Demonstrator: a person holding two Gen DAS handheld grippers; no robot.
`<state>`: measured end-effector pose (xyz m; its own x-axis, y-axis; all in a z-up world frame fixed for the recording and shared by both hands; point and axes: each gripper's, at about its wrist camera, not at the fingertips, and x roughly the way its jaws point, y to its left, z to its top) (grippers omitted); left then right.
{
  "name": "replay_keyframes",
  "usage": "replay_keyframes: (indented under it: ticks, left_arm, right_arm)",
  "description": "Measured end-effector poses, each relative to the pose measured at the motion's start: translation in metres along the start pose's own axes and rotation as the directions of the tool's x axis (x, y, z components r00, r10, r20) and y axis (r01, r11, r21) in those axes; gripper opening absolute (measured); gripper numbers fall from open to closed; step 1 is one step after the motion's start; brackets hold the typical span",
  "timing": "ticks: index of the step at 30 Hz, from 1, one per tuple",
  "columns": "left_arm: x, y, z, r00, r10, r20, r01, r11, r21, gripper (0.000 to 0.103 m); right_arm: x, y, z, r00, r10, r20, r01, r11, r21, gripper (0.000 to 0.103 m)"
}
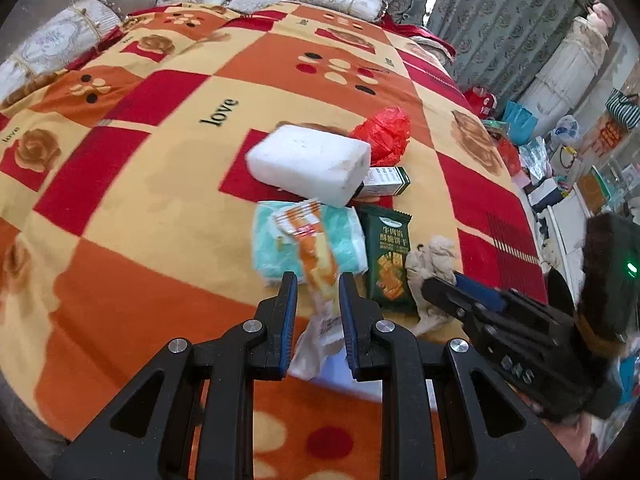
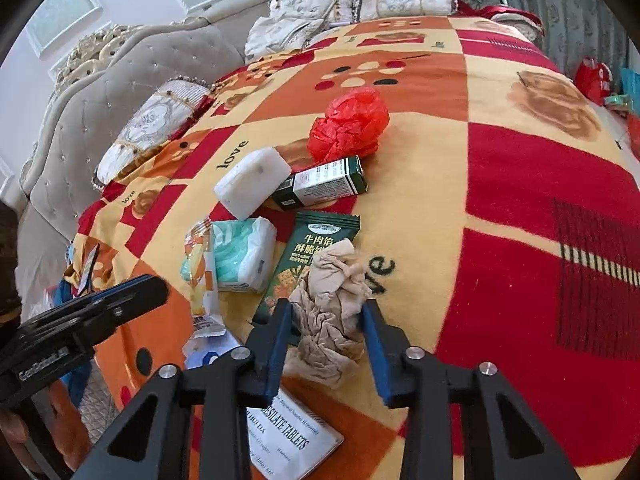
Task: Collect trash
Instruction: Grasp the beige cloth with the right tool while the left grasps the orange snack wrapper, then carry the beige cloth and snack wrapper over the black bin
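Trash lies in a loose cluster mid-bed on the checked blanket (image 1: 120,184). The right hand-held gripper (image 2: 326,316) has closed on the crumpled beige tissue wad (image 2: 328,308), pads pressing both sides: v. light, soft, squashes, so a mid-bulk pinch suits. The left hand-held gripper (image 1: 318,304) stands narrowly open w/ the orange snack wrapper (image 1: 320,264) between its pads, probably nipped, though contact isn't clear; thin, slick, floppy film, best taken across its crinkled middle.

Blanket (image 2: 420,208): "love", repeated. Green snack packet (image 2: 316,248): "牛肉馅", further characters partly hidden. White box (image 2: 296,444): "…BESILATE TABLETS".
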<state>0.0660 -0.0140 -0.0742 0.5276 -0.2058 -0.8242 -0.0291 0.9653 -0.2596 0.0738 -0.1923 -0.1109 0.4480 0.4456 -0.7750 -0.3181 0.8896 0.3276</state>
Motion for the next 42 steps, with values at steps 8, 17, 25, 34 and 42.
replay_keyframes:
  ticks: [8, 17, 25, 34, 42]
  left_arm:
    - [0.025, 0.0, 0.006, 1.0, -0.008, -0.008, 0.008, 1.0, -0.025, 0.017]
    - [-0.006, -0.01, 0.006, 0.998, -0.06, 0.01, 0.06, 0.998, -0.003, 0.013]
    - [-0.018, -0.045, 0.002, 0.996, -0.085, 0.027, 0.083, 0.994, 0.065, 0.013]
    - [-0.021, -0.087, -0.007, 0.993, -0.119, 0.026, 0.114, 0.985, 0.127, 0.013]
    - [-0.017, -0.131, -0.012, 0.99, -0.142, 0.009, 0.138, 0.97, 0.199, 0.013]
  right_arm:
    - [-0.023, -0.014, -0.002, 0.999, -0.008, 0.039, 0.009, 1.0, -0.002, 0.026]
    - [-0.047, -0.018, -0.008, 0.997, -0.034, 0.073, 0.035, 0.999, -0.015, 0.025]
    - [-0.072, -0.024, -0.016, 0.992, -0.07, 0.107, 0.074, 0.997, -0.034, 0.026]
    - [-0.1, -0.042, -0.033, 0.986, -0.111, 0.128, 0.114, 0.993, -0.019, 0.025]
    - [-0.124, -0.065, -0.042, 0.976, -0.152, 0.154, 0.15, 0.988, 0.024, 0.025]
